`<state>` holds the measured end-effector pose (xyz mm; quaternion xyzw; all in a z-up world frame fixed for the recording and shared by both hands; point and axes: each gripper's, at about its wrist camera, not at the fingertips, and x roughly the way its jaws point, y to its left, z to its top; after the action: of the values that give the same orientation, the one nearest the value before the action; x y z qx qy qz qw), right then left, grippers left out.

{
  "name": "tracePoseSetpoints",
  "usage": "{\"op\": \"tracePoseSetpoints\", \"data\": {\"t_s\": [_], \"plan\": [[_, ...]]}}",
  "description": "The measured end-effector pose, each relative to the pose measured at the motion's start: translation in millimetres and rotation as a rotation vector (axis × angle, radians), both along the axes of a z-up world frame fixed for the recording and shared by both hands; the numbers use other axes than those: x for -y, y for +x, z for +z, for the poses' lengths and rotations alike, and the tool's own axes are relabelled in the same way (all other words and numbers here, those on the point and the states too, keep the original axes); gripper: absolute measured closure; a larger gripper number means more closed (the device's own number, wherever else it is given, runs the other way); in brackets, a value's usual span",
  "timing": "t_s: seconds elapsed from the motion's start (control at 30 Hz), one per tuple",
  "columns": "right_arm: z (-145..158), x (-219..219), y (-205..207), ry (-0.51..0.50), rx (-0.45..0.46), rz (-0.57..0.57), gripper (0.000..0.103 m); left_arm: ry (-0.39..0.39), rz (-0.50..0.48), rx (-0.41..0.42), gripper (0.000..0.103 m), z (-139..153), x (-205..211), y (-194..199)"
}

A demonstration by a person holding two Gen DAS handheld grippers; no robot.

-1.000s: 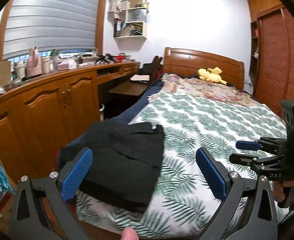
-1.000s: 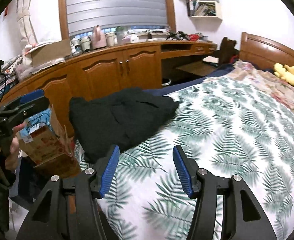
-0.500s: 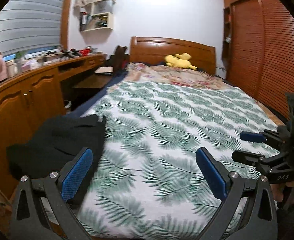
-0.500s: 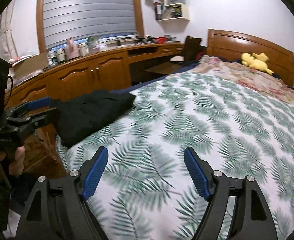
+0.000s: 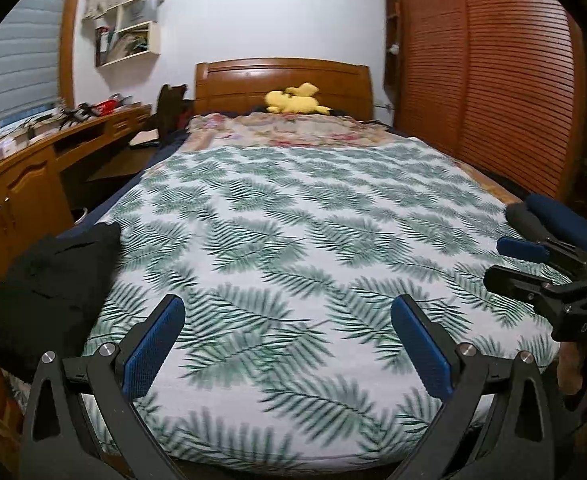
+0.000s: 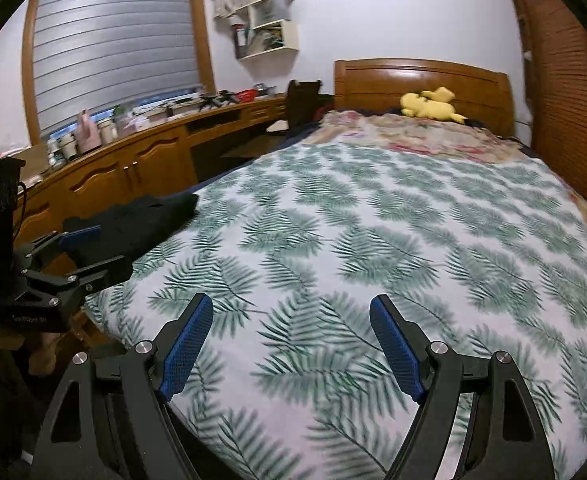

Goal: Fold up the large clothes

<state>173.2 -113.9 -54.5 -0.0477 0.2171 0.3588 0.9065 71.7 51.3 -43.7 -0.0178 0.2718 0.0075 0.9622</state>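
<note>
Both views look from the foot of the bed (image 5: 293, 240), low over its near edge and tilted slightly down, facing the wooden headboard (image 5: 285, 80). The left wrist camera sits behind its left hand-held gripper (image 5: 289, 344), roughly on the bed's midline, with the right hand-held gripper (image 5: 533, 256) at its right edge. The right wrist camera is angled more toward the desk (image 6: 141, 160) and window blind (image 6: 113, 40); the other gripper shows at its left edge. Both views share the leaf-print sheet, the yellow plush toy (image 6: 429, 106), the wall shelves (image 5: 129, 36) and the black garment (image 6: 141, 220).
</note>
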Motion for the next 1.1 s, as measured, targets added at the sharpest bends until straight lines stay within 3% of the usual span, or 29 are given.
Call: {"op": "tracePoseSetpoints", "data": {"t_s": [0.47, 0.77, 1.1], "plan": [[29, 47, -42, 0.076, 0.048, -0.195, 0.021, -0.024, -0.061, 0.03, 0.0, 36, 54, 6], [70, 62, -100, 0.11, 0.141, -0.248, 0.021, -0.022, -0.048, 0.122, 0.0, 90, 55, -26], [78, 75, -147, 0.15, 0.193, -0.265, 0.018, -0.032, -0.026, 0.167, 0.0, 111, 44, -58]]}}
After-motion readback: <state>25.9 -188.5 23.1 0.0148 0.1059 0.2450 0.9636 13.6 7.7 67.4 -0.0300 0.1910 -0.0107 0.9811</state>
